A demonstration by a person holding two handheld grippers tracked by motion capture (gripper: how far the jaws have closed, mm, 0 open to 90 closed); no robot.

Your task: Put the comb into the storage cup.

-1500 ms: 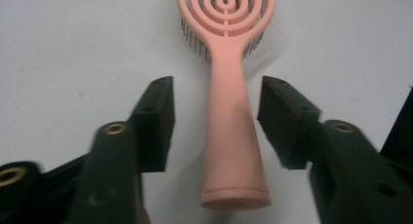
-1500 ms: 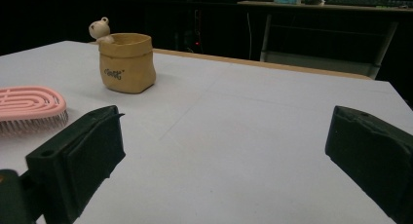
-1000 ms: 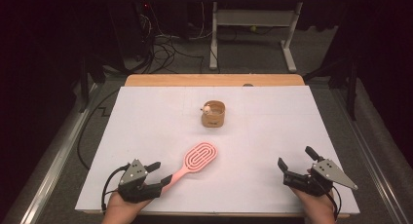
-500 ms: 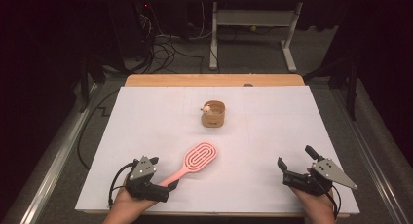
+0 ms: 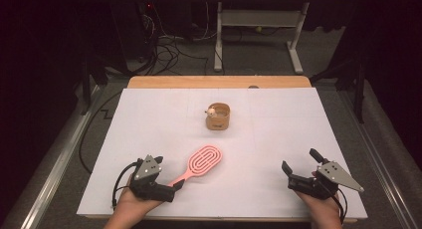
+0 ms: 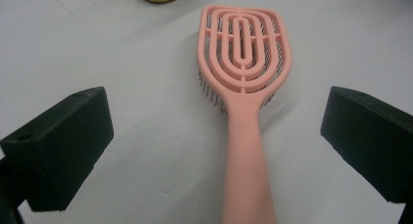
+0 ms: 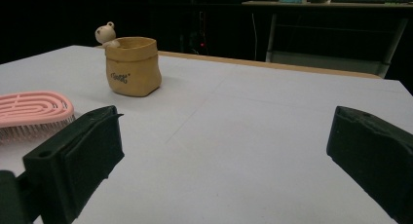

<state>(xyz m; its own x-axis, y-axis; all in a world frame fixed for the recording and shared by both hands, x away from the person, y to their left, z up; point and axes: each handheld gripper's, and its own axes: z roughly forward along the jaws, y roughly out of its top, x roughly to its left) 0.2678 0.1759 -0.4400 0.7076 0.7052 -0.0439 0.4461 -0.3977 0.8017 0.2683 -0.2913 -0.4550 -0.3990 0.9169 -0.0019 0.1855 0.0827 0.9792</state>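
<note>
A pink vented hairbrush (image 5: 201, 162) lies bristles down on the white table cover, with its handle pointing at the near left. My left gripper (image 5: 169, 174) is open at the handle's end. In the left gripper view the brush (image 6: 243, 63) runs up between the two black jaws of this gripper (image 6: 216, 112), and neither jaw touches it. My right gripper (image 5: 300, 161) rests open at the near right with nothing in it (image 7: 226, 119). A tan pouch-shaped holder (image 5: 218, 117) with a small bear figure on its rim stands mid-table; it also shows as the holder (image 7: 133, 65), left of centre.
The white cover (image 5: 298, 119) spans the table, and a wooden strip (image 5: 219, 82) runs along its far edge. Metal rails flank both sides. Cables and a desk frame (image 5: 259, 20) sit on the dark floor beyond.
My left gripper has shifted a little to the right and turned toward the brush handle. The brush, the holder and my right gripper have stayed put.
</note>
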